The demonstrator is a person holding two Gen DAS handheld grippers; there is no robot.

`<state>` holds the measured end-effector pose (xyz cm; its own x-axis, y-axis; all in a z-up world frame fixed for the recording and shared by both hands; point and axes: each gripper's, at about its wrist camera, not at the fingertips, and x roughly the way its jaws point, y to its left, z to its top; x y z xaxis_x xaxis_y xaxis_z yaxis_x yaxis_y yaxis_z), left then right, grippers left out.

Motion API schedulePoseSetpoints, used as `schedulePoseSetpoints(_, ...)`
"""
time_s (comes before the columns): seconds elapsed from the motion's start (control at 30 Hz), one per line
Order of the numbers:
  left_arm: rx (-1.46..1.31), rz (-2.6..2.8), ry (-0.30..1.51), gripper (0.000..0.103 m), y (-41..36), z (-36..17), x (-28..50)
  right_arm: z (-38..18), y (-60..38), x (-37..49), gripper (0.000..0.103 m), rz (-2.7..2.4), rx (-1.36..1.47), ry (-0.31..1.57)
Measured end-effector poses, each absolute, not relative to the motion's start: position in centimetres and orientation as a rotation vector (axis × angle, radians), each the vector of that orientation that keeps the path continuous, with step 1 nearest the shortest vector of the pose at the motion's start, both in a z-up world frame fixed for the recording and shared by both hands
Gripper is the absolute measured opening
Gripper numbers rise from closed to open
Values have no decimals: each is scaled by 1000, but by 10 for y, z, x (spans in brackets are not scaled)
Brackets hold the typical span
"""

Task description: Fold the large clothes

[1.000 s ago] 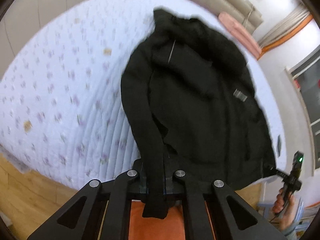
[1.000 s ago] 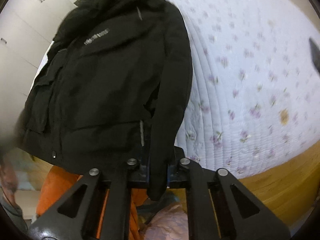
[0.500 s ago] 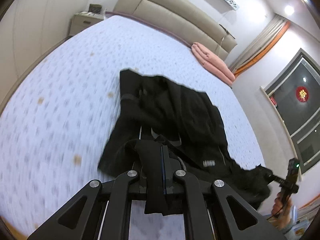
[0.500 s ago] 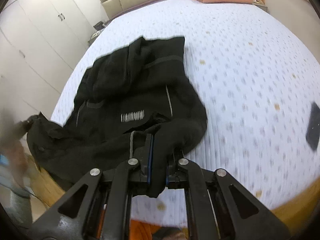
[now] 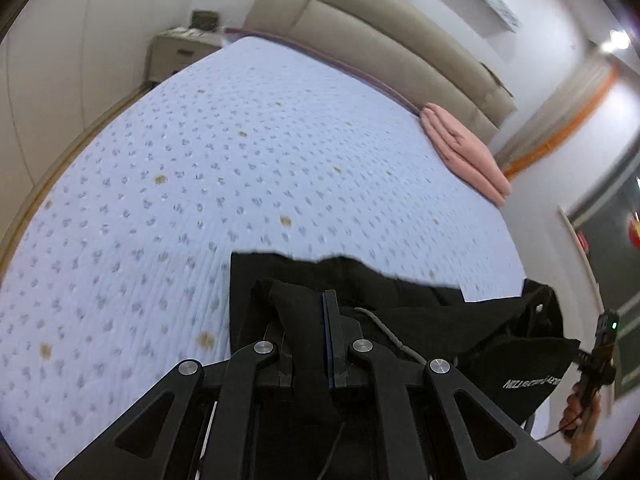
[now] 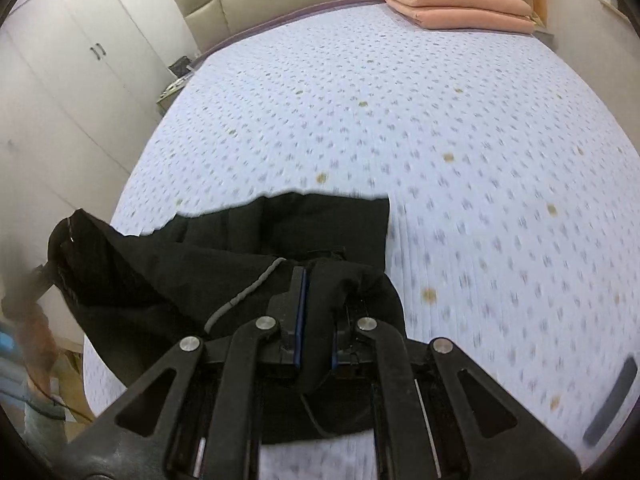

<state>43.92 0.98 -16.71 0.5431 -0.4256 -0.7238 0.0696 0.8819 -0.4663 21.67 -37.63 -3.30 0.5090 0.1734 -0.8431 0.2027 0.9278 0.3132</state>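
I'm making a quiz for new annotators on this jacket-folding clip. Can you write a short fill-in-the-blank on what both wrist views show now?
1. Both grippers, left and right, are shut on a jacket whose colour is ____.
2. The jacket lies partly on a ____ with a dotted quilt.
3. The folded blanket near the headboard is ____ in colour.
4. Pale cupboard doors show only in the ____ wrist view.

Missing words: black; bed; pink; right
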Motion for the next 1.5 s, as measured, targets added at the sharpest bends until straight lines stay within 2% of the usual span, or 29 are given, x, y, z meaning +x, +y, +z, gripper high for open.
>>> schedulePoseSetpoints(0.1,-429,-242,1011,14,5,-200,476,-63,-383,263,9,-22,427,1112)
schedulePoseSetpoints(0.27,-396,-160,1230,18,-10,-275,500,-133,-389,301,14,4,521,1286)
schedulePoseSetpoints(0.53,-675,-285,1217,23,41,-247,507,-123,-418,290,17,100,630,1274)
schedulePoseSetpoints(0.63,-765,-376,1233,26,54,-231,514,-109,-433,285,21,114,736,1259)
schedulePoseSetpoints(0.73,-779,-513,1242,44,50,-222,519,-101,-442,282,22,102,841,1276)
schedulePoseSetpoints(0.8,-728,-531,1232,69,52,-209,520,-87,-438,278,28,124,855,1271)
schedulePoseSetpoints(0.83,-698,-527,1210,72,55,-201,519,-83,-437,278,30,128,847,1266)
schedulePoseSetpoints(0.9,-680,-530,1182,76,62,-192,516,-69,-432,277,36,130,795,1237)
schedulePoseSetpoints(1.0,-662,-519,1177,78,66,-199,519,-65,-427,277,38,118,711,1218)
schedulePoseSetpoints(1.13,-509,-444,1276,78,47,-230,527,-66,-415,276,40,74,516,1212)
schedulePoseSetpoints(1.17,-463,-426,1299,78,41,-239,530,-63,-414,276,43,44,458,1201)
schedulePoseSetpoints(1.23,-390,-422,1326,78,31,-255,532,-53,-415,272,55,-11,348,1165)
schedulePoseSetpoints(1.3,-354,-432,1332,78,25,-263,534,-44,-422,267,84,-14,319,1119)
schedulePoseSetpoints(1.33,-361,-447,1331,78,24,-265,535,-45,-426,267,89,6,337,1103)
schedulePoseSetpoints(1.37,-380,-464,1331,78,24,-268,538,-50,-428,270,92,31,353,1106)
schedulePoseSetpoints(1.5,-471,-492,1339,78,29,-282,552,-91,-425,297,92,124,357,1159)
